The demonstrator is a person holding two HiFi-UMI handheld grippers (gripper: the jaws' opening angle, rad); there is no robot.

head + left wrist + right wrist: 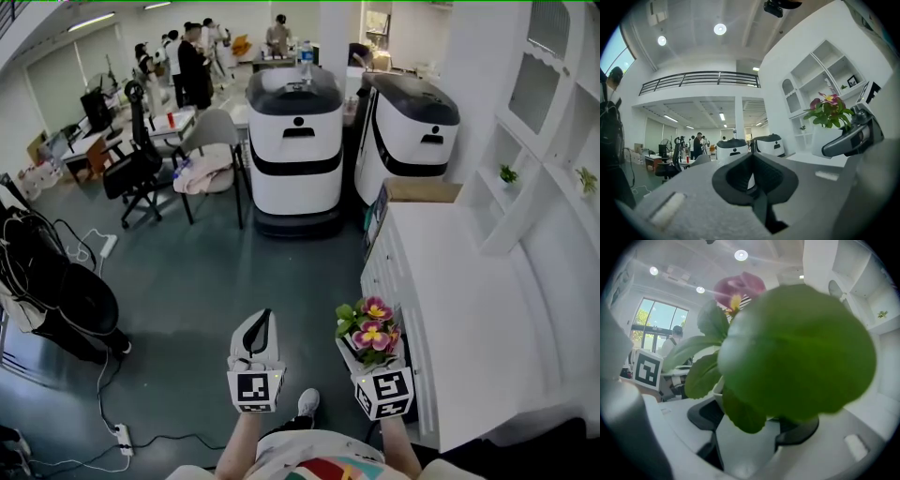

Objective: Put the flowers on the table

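White pot | holds pink flowers | clamped in right claw

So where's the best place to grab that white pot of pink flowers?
Grip the white flower pot by its plain walls, coming from the side below the green leaves, which spread over the top; the right claw holds it so.

Pink-yellow flowers, grn leaves, wht pot

grippers: two, the left gripper and the right gripper
pot of flowers: one
big white machines: two
little plants on the shelves: two
power strips on the floor: two
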